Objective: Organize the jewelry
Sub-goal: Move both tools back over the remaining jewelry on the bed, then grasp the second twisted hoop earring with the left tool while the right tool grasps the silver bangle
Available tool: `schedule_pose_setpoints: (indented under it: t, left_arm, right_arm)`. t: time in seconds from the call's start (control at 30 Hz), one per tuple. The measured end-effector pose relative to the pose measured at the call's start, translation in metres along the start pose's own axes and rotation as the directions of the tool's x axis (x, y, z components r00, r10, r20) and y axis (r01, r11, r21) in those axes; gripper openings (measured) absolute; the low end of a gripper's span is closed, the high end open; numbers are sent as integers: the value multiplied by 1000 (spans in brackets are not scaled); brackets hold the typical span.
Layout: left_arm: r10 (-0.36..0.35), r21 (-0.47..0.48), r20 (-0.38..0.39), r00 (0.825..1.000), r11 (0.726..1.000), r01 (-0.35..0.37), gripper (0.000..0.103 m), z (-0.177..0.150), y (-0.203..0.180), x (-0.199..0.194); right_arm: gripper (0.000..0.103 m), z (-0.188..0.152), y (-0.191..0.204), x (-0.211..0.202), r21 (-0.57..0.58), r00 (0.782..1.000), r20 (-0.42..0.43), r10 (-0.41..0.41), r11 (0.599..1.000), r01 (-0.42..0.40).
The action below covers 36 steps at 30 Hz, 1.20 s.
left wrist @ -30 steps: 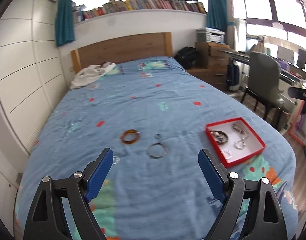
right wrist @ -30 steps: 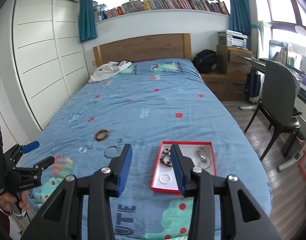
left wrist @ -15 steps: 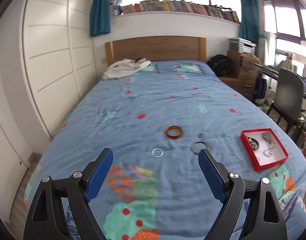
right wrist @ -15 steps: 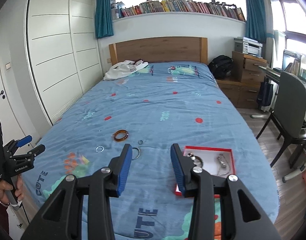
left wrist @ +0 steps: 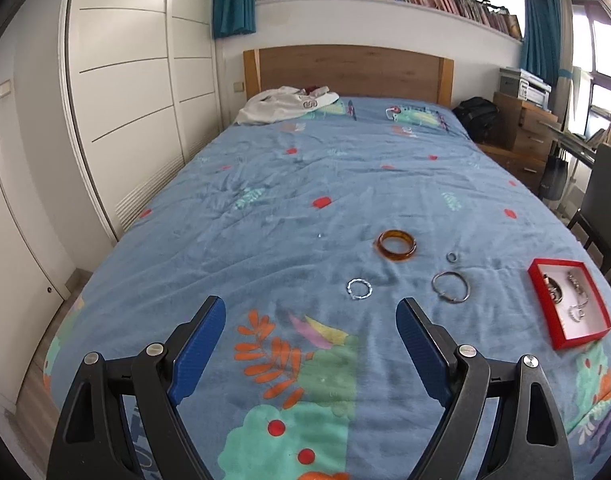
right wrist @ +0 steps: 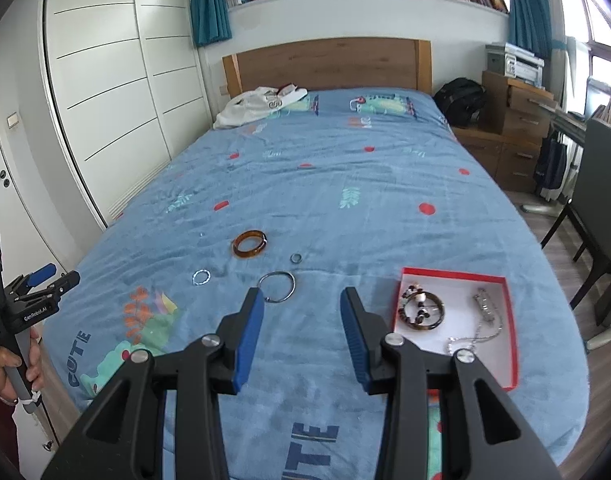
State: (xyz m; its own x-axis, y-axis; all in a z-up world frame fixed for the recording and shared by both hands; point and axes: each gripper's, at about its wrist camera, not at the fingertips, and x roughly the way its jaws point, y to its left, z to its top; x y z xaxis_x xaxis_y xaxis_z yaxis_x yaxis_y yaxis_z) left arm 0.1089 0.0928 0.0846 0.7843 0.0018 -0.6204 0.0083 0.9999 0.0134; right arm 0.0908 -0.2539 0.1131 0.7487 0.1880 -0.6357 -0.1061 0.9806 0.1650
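Observation:
Loose jewelry lies on the blue bedspread: an amber bangle [left wrist: 396, 243] [right wrist: 249, 243], a small dark ring [left wrist: 452, 257] [right wrist: 296, 257], a silver bangle [left wrist: 450, 287] [right wrist: 277, 280] and a small twisted silver ring [left wrist: 359, 289] [right wrist: 201, 277]. A red tray [left wrist: 536, 282] [right wrist: 512, 344] at the right holds a beaded bracelet [right wrist: 421, 311] and chains. My left gripper [left wrist: 310, 320] is open and empty, short of the rings. My right gripper [right wrist: 301, 312] is open and empty, between the silver bangle and the tray.
The left gripper also shows in the right wrist view [right wrist: 37, 280], held beyond the bed's left edge. White clothes [left wrist: 285, 104] lie by the headboard. A wardrobe [left wrist: 125, 100] stands left. A chair [right wrist: 601, 200] and drawers [right wrist: 517, 120] stand right.
Both grippers pulled back from the bed and the views swung left. The right gripper's jaws have opened wider. The jewelry has not moved.

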Motion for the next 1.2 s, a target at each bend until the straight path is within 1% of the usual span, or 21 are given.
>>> schedule_pose_setpoints:
  t: [0.3, 0.57, 0.7, 0.97, 1.2]
  left_arm:
    - [-14, -38, -92, 996, 999, 11, 86, -15, -1, 63]
    - [-22, -13, -156, 988, 1000, 20, 86, -19, -15, 122]
    - [-30, -17, -186, 982, 999, 27, 86, -21, -20, 153]
    - [-66, -13, -216, 974, 998, 64, 86, -17, -38, 204]
    - [-81, -10, -230, 970, 997, 81, 86, -13, -49, 231]
  right_arm:
    - [39, -9, -7, 73, 30, 996, -82, 29, 999, -26]
    - [39, -14, -18, 136, 60, 988, -145, 55, 997, -46]
    - [39, -15, -19, 163, 64, 983, -171, 68, 996, -57]
    - [39, -17, -23, 215, 74, 972, -218, 90, 994, -75]
    - [39, -15, -22, 249, 76, 966, -235, 109, 993, -93]
